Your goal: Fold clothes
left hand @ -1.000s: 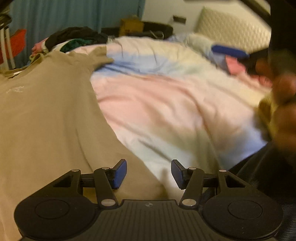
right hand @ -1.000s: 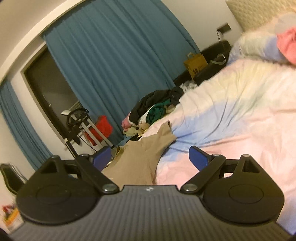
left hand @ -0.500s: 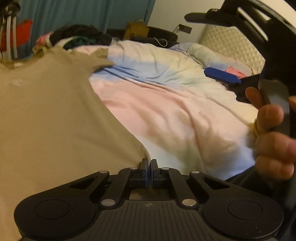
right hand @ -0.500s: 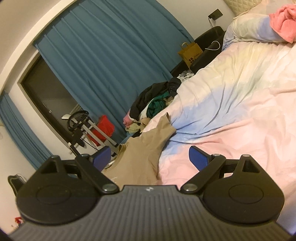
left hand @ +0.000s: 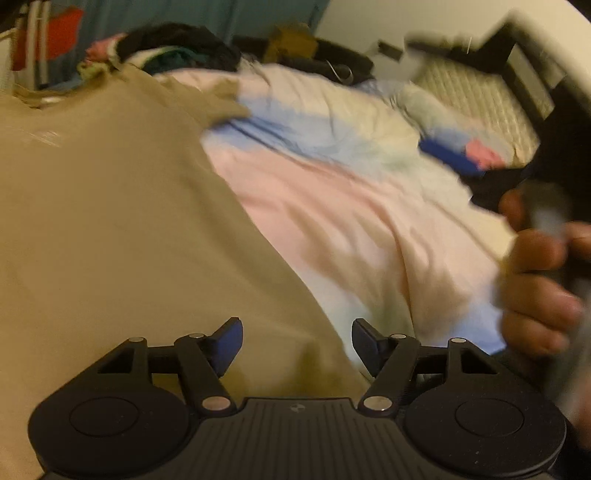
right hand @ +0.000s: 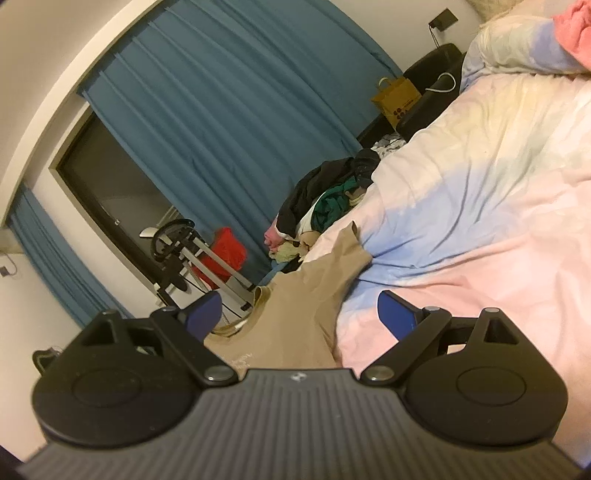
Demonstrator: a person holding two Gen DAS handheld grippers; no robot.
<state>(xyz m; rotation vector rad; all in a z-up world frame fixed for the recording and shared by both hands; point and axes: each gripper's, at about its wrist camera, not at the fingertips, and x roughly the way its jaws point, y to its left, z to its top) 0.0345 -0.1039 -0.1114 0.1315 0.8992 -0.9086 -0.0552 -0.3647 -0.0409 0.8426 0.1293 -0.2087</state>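
Observation:
A tan T-shirt point(left hand: 110, 229) lies spread flat on a pastel pink, blue and yellow duvet point(left hand: 332, 192). My left gripper point(left hand: 297, 341) is open and empty, its fingers just above the shirt's near right hem corner. My right gripper point(right hand: 299, 314) is open and empty, held above the bed; the shirt's sleeve and collar point(right hand: 310, 295) show between its fingers. In the left wrist view the hand holding the right gripper point(left hand: 535, 280) is at the right edge, blurred.
A pile of dark, green and pink clothes point(right hand: 325, 206) sits at the bed's far end. Blue curtains point(right hand: 229, 140), a red bag on a trolley point(right hand: 225, 258) and a yellow paper bag point(right hand: 399, 98) stand beyond. A pink cloth point(right hand: 576, 33) lies on the pillow.
My left gripper was open, shut at the shirt's hem half a second ago, and is open again now. The right gripper stayed open and tilted a little.

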